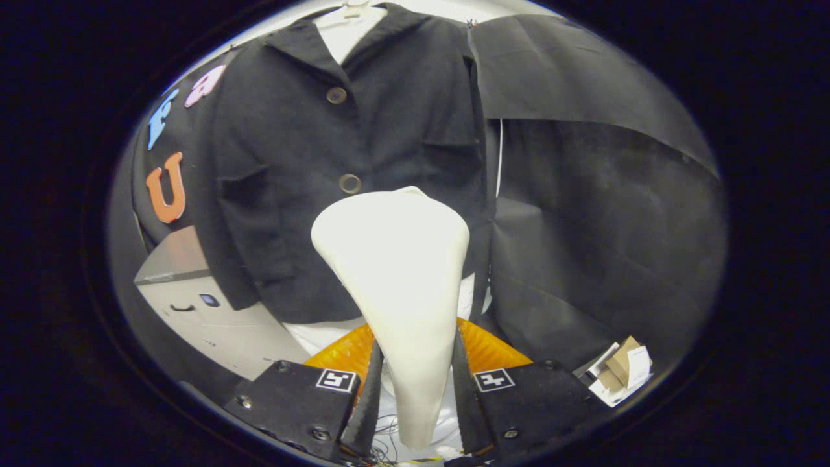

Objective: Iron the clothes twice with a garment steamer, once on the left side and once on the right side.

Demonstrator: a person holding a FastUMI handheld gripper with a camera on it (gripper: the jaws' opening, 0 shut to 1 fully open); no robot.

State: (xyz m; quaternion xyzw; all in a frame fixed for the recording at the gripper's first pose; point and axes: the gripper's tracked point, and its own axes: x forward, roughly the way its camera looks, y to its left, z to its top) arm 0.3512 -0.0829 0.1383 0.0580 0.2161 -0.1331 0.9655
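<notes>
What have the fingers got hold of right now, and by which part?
The gripper is shut on the white garment steamer, both fingers pressing its narrow handle end; the wide head points toward the dark jacket.

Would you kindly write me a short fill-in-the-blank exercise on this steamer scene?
1. The tool is shut on the white cone-shaped garment ____.
2. The dark hanging jacket shows two round ____ down its front.
3. The steamer head sits just below the ____ button.

Missing words: steamer; buttons; lower

Cream-white garment steamer, black jacket with brown buttons
</notes>
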